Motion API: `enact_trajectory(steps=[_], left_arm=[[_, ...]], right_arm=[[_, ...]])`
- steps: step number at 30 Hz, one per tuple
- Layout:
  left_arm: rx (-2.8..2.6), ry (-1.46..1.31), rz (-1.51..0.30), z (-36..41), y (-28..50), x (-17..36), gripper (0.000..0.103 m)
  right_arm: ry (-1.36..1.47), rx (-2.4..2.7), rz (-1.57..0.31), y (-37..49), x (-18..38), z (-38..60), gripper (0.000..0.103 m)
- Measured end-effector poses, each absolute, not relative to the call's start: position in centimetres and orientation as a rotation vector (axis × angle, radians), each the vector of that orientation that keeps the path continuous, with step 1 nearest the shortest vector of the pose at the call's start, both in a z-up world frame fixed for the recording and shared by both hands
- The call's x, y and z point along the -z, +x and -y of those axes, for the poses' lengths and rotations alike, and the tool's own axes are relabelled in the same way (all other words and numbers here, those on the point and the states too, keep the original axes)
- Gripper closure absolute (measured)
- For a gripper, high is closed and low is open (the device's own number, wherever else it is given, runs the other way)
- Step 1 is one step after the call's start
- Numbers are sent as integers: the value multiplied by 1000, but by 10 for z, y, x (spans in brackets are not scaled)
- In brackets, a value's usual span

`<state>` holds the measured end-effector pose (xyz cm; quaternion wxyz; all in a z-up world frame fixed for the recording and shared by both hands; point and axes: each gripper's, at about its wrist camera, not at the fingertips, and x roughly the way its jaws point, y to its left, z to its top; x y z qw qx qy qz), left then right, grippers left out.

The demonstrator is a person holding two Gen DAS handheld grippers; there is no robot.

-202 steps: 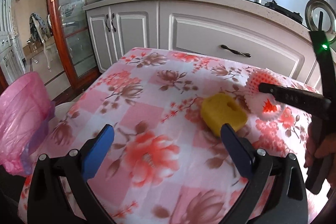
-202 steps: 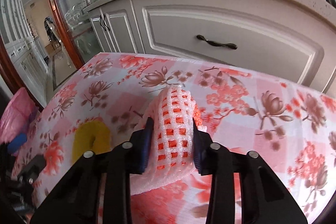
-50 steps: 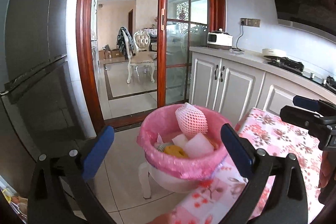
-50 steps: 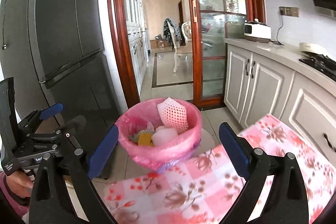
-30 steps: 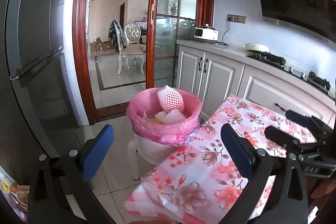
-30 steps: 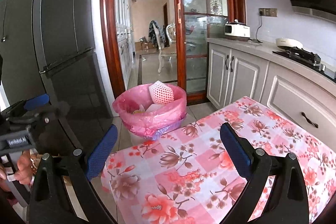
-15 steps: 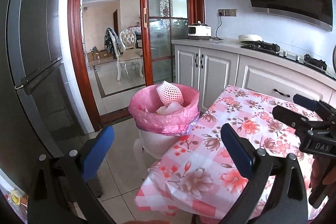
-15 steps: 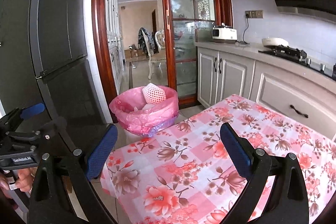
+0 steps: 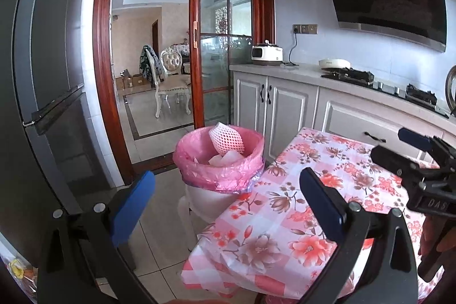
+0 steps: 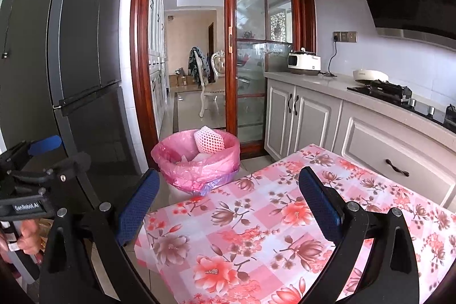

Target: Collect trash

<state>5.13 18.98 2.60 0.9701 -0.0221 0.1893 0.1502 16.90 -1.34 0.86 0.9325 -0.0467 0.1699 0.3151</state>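
Bare tablecloth (bin beyond its corner)

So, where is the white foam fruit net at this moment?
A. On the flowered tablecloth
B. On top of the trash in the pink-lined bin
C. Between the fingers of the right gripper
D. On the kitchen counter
B: the foam fruit net lies on top of the trash in the pink-lined bin, and both the left gripper and the right gripper are open and empty.
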Motion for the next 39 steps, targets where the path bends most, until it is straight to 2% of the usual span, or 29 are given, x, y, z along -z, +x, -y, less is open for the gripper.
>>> enact_trajectory(steps=[39], left_arm=[[-291, -66, -380, -196, 45, -24, 5]], right_arm=[[-112, -661, -358, 165, -6, 6, 10]])
